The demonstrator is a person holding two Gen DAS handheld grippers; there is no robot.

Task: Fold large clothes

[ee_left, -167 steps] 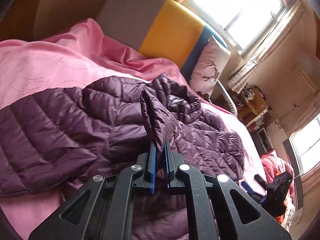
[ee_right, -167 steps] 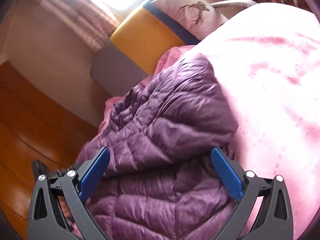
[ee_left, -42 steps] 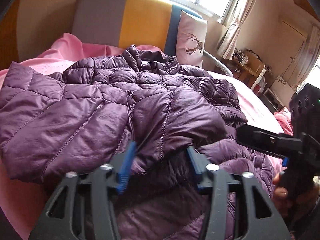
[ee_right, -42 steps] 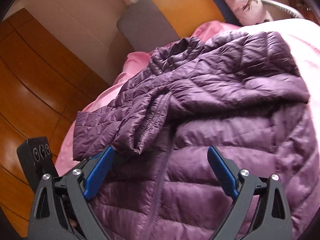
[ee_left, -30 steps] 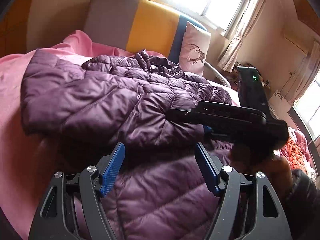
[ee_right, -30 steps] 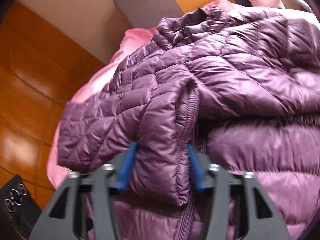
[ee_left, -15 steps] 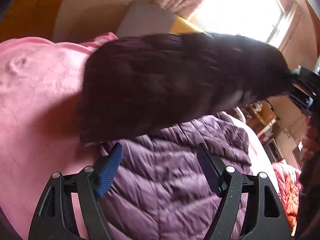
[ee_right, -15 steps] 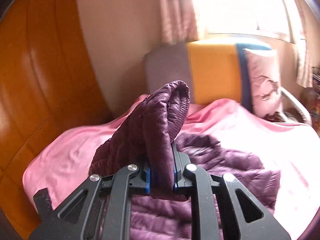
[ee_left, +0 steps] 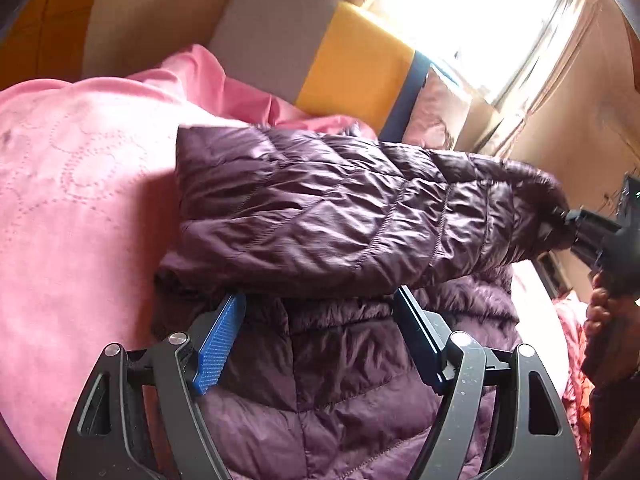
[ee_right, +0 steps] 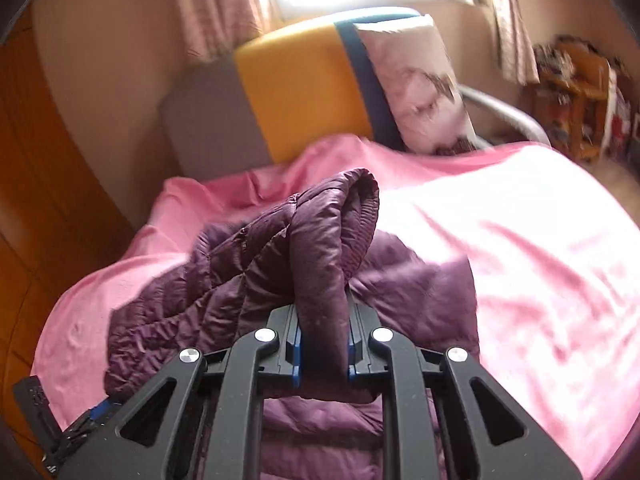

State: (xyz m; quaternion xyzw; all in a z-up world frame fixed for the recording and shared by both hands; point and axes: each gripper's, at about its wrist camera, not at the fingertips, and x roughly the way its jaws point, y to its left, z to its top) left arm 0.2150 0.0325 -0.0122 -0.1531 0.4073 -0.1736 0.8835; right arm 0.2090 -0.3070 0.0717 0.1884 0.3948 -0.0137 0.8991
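purple down jacket (ee_right: pixel 248 280), right hand-held gripper (ee_right: pixel 322 344) clamping its sleeve, left hand-held gripper (ee_left: pixel 320 340) spread wide

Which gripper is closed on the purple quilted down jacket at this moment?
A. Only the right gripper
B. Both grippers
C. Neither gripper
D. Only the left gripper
A: the right gripper pinches a raised fold of the purple quilted down jacket between its blue pads, while the left gripper stands wide open above the jacket on the pink bed cover, its pads pressing on nothing.
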